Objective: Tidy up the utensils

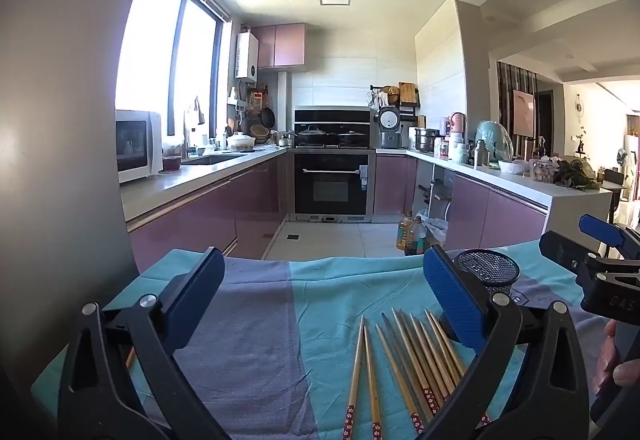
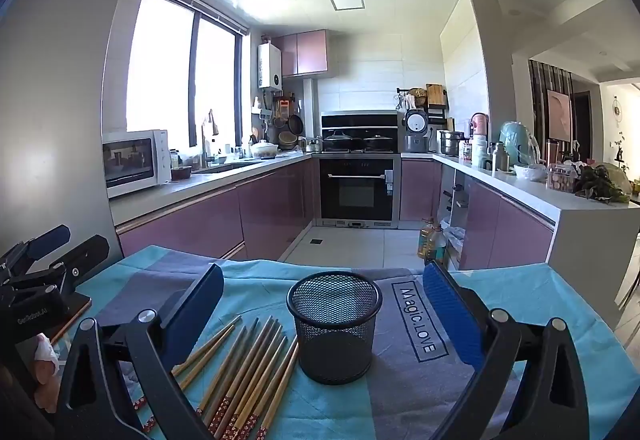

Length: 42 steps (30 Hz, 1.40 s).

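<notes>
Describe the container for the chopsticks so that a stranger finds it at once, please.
Look at the blue and grey cloth covering the near table. On it, right of the row of chopsticks, stands the mesh cup. It is the only black, round, upright thing there, and it looks empty.

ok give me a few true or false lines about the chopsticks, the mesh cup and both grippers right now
1. The mesh cup stands upright on the cloth. True.
2. Chopsticks are already inside the mesh cup. False: the cup looks empty, and the chopsticks lie flat on the cloth beside it.
3. The left gripper is open and holds nothing. True.
4. The right gripper is shut on a chopstick. False: it is open and empty, with the cup standing ahead between its fingers.
5. The cloth carries the words Magic.LOVE. True.
6. The chopsticks have plain green ends. False: the ends nearest the cameras are red with small white flowers.
</notes>
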Each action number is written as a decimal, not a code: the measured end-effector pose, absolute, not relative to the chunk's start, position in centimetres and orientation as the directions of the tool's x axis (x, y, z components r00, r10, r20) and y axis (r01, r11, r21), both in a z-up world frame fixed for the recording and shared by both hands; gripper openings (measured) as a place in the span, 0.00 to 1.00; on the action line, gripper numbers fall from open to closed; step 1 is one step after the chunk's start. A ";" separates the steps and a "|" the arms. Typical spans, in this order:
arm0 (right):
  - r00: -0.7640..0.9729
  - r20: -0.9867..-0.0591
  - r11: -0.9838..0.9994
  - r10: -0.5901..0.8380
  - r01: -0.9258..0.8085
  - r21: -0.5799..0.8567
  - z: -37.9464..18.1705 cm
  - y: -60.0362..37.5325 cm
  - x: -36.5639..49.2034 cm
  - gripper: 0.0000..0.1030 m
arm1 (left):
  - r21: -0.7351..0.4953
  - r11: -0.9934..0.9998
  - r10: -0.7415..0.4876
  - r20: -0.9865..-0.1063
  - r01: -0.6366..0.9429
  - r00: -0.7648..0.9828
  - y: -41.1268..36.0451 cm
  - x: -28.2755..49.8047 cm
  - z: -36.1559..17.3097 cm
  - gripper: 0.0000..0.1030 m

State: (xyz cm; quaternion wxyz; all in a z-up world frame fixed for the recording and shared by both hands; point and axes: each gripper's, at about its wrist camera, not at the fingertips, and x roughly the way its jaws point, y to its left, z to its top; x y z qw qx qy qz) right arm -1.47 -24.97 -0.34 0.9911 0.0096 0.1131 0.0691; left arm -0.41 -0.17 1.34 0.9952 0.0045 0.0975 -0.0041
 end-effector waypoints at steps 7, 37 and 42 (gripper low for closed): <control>0.966 -0.216 0.990 0.140 -0.134 0.042 -0.7 -25.4 -1.4 0.94 | 0.010 1.000 -0.013 -0.175 0.015 0.985 -0.4 -1.0 0.7 0.95; 0.967 -0.213 0.990 0.138 -0.131 0.048 -0.9 -25.6 -1.4 0.94 | 0.011 1.000 -0.013 -0.162 0.015 0.987 -0.2 -1.0 0.3 0.95; 0.968 -0.212 0.990 0.137 -0.130 0.047 -1.0 -25.5 -1.4 0.94 | 0.011 1.000 -0.013 -0.161 0.015 0.987 -0.2 -1.0 0.3 0.95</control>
